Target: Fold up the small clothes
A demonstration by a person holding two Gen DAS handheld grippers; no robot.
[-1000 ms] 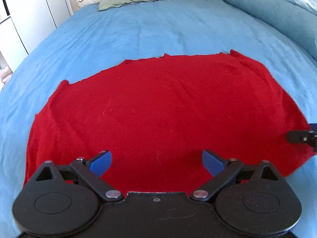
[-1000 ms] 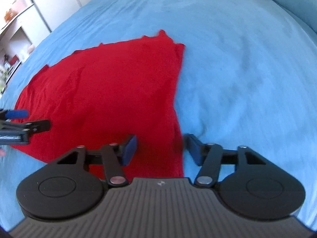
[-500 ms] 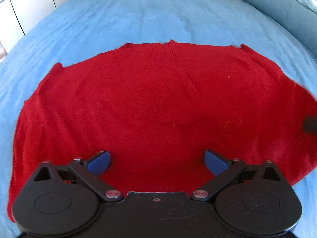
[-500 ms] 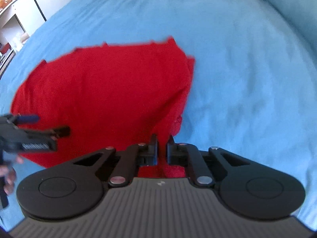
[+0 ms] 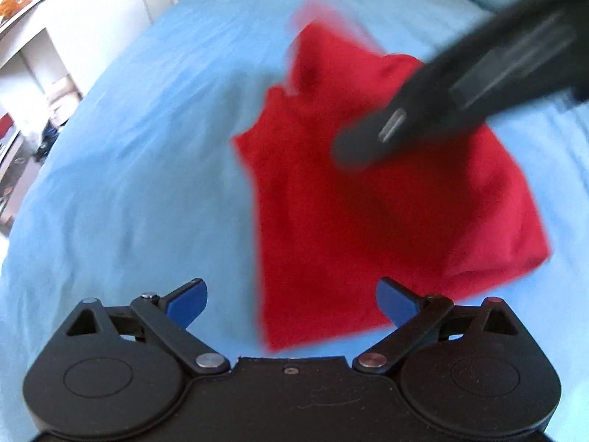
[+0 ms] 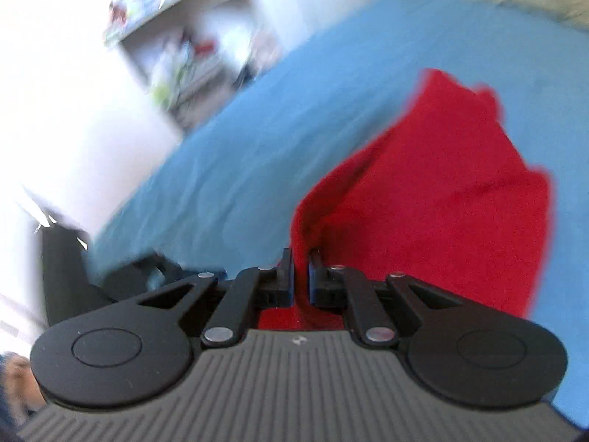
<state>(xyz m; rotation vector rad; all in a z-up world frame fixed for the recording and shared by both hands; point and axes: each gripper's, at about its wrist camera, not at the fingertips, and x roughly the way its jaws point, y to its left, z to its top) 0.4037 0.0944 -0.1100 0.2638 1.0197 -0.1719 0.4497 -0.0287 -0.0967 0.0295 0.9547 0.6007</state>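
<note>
Red garment (image 6: 441, 199) pinched in right tool (image 6: 300, 258) — seemingly lifted; left tool (image 5: 291, 300) spread — empty

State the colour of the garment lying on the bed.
The garment is plain red, clearest in the left wrist view.

Two downward wrist views, shared bedspread (image 5: 147, 169)

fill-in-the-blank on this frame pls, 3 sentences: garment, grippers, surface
The right gripper is shut on an edge of the ____ garment.
The left gripper has its jaws ____, with nothing held between them.
The garment lies on a ____ bedsheet.

Missing words: red; open; blue
</note>
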